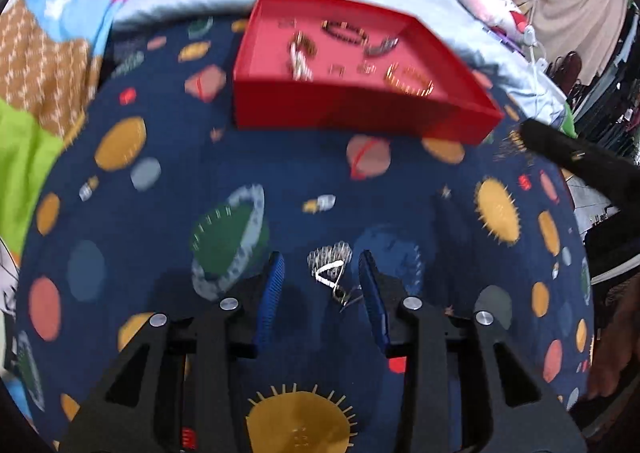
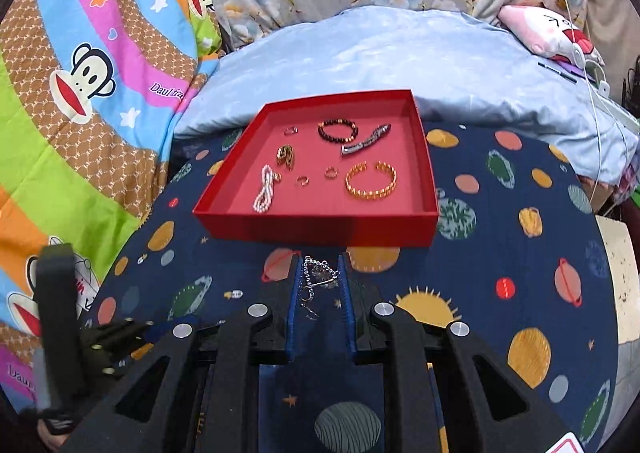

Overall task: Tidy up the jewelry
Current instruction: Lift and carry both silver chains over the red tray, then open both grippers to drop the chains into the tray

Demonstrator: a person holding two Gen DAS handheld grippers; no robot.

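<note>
Inside the red tray, most of the jewelry is already lying sorted: a dark beaded bracelet, a gold cuff bangle, a white pearl strand, a silver bar-shaped piece, a bronze clump and several small rings are sitting apart from one another on the tray floor, so the job is looking largely done. One piece appears to be waiting outside: a silver chain is lying bunched on the planet-print cloth, just in front of the tray's near wall. The right gripper is hovering with its blue pads on either side of that chain, partly open with a narrow gap; whether the pads are actually touching the links is not clear. The left gripper is standing wider open and holding nothing, and in its blurred view a silver chain is lying between its fingers too, nearer the right-hand pad; I judge it to be the same piece. Lifting it over the wall into the tray seems to be what is left.
</note>
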